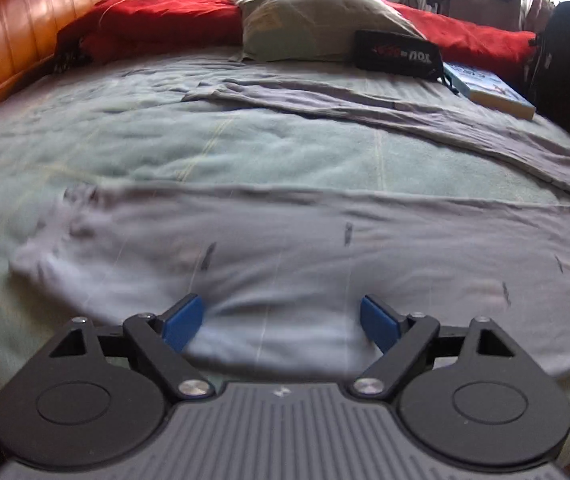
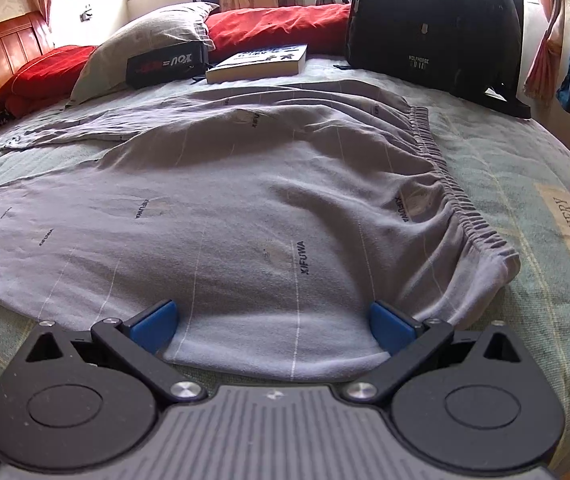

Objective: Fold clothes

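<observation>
Grey pyjama trousers [image 2: 245,200] with small dark lettering lie spread flat on the bed. Their gathered elastic waistband [image 2: 457,208] is on the right in the right wrist view. My right gripper [image 2: 273,324] is open and low over the near edge of the seat part; cloth lies between the blue pads without being pinched. In the left wrist view the picture is blurred. The near leg of the trousers [image 1: 325,248] runs across the frame and the other leg [image 1: 405,112] lies farther back. My left gripper [image 1: 283,320] is open just above the near leg's edge.
A pale green bed cover [image 1: 165,140] lies under the trousers. At the back are a grey pillow [image 2: 153,40], a red blanket [image 2: 277,24], a black pouch [image 2: 165,66], a book [image 2: 261,62] and a black backpack [image 2: 433,28]. A wooden headboard [image 1: 13,32] stands on the left.
</observation>
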Tool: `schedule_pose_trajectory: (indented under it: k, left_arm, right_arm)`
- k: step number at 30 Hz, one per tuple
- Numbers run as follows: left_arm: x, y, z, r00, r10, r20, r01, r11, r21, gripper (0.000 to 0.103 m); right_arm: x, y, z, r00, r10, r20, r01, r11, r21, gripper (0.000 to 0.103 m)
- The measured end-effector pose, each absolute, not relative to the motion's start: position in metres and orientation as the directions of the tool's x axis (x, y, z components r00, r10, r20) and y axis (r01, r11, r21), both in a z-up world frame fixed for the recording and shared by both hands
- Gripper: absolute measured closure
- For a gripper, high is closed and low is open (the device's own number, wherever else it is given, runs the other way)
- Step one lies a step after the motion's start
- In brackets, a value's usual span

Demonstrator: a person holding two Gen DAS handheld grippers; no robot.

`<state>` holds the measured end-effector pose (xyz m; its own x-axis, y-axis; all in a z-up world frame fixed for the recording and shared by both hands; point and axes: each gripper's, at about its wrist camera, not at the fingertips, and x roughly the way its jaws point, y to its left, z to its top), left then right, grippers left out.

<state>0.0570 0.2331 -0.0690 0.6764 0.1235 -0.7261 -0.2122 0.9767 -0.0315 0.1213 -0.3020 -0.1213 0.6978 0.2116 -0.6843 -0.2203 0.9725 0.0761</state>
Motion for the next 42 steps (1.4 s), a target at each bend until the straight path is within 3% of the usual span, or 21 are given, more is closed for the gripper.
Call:
schedule_pose_trajectory:
  k: [8,13,18,24,30,32,37,42]
  left_arm:
    - [0.047,0.227,-0.048,0.658,0.148,-0.738,-0.233,0.972,-0.012,0.017]
    - [0.062,0.175,-0.015,0.726,0.049,-0.686,-0.088,0.996,-0.022,0.017]
    - [0.094,0.108,0.001,0.747,-0.086,-0.659,0.067,0.996,-0.054,0.017]
    - [0.133,0.051,-0.026,0.671,-0.236,-0.703,0.160,0.972,-0.174,0.017]
    - [0.144,0.033,-0.058,0.590,-0.210,-0.780,0.178,0.976,-0.128,0.017]
    - [0.150,0.029,-0.050,0.570,-0.209,-0.795,0.191,0.974,-0.120,0.017]
    - [0.197,0.025,-0.022,0.548,-0.394,-0.738,0.221,0.919,-0.326,0.016]
    - [0.263,0.007,-0.038,0.510,-0.491,-0.706,0.212,0.867,-0.450,0.016]
  right_arm:
    - [0.118,-0.298,-0.122,0.720,0.188,-0.668,-0.209,0.977,0.050,0.000]
    - [0.127,-0.296,-0.102,0.676,0.191,-0.711,-0.223,0.974,0.050,0.000]
    - [0.140,-0.284,-0.062,0.737,0.241,-0.631,-0.311,0.950,0.000,0.000]
    - [0.189,-0.263,-0.064,0.705,0.314,-0.636,-0.400,0.917,0.010,0.000]
    - [0.209,-0.257,-0.105,0.604,0.300,-0.738,-0.444,0.896,0.000,0.000]
    - [0.204,-0.262,-0.107,0.617,0.326,-0.716,-0.451,0.892,0.018,0.000]
    - [0.204,-0.264,-0.109,0.620,0.339,-0.707,-0.456,0.890,0.027,0.000]
    - [0.201,-0.265,-0.112,0.640,0.344,-0.687,-0.450,0.893,0.028,0.000]
